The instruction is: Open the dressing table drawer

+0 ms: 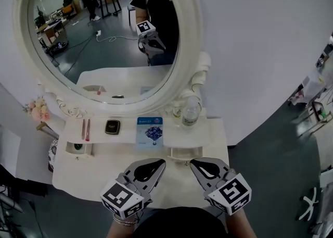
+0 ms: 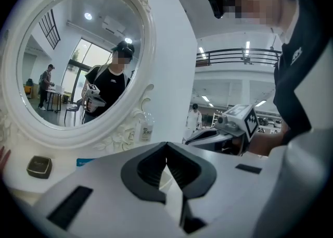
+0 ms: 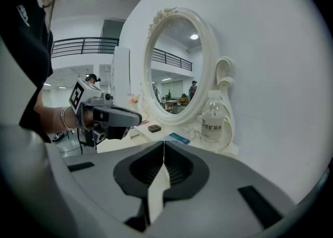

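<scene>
The white dressing table (image 1: 104,172) stands below me, with an oval mirror (image 1: 104,34) behind it. A small drawer (image 1: 183,153) in its low shelf sits just beyond both grippers and looks pulled out a little. Another small drawer (image 1: 78,149) at the left stands open with something dark inside. My left gripper (image 1: 161,162) and right gripper (image 1: 192,163) hover side by side over the table's front, both shut with nothing between the jaws. In the left gripper view the left gripper (image 2: 166,143) shows its jaws meeting. The right gripper view shows the same of the right gripper (image 3: 164,141).
On the shelf lie a blue packet (image 1: 150,130), a black compact (image 1: 112,126) and two pink sticks (image 1: 85,129). A clear water bottle (image 1: 190,112) stands by the mirror's right foot. Pink flowers (image 1: 36,109) sit at the far left. Grey floor lies to the right.
</scene>
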A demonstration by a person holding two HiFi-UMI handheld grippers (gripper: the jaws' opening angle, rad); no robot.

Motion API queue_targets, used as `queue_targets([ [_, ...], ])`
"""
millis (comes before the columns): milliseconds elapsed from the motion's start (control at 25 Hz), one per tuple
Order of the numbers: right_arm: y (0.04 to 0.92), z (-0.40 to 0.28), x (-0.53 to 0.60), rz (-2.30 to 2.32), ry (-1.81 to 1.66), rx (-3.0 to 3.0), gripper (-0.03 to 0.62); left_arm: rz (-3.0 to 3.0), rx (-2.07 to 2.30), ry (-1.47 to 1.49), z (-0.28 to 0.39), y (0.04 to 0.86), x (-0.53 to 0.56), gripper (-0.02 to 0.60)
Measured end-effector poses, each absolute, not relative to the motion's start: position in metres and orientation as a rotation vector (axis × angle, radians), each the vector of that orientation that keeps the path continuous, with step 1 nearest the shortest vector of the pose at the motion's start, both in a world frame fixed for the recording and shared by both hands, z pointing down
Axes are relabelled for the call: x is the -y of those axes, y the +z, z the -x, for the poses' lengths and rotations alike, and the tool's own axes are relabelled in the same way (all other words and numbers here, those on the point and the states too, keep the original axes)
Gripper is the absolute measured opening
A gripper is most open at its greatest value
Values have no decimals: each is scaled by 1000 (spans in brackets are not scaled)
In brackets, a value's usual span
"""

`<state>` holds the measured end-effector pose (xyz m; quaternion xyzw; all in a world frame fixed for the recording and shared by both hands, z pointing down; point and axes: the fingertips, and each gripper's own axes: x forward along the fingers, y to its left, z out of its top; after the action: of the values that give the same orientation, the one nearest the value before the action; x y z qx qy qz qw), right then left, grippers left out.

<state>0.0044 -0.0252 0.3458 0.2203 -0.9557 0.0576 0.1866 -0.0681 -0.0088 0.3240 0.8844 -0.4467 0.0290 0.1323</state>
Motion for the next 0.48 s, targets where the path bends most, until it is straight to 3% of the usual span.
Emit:
queue_targets([
  [480, 292, -18, 39, -697, -81, 2752, 20, -2559, 1428, 38, 97, 303, 15, 18],
])
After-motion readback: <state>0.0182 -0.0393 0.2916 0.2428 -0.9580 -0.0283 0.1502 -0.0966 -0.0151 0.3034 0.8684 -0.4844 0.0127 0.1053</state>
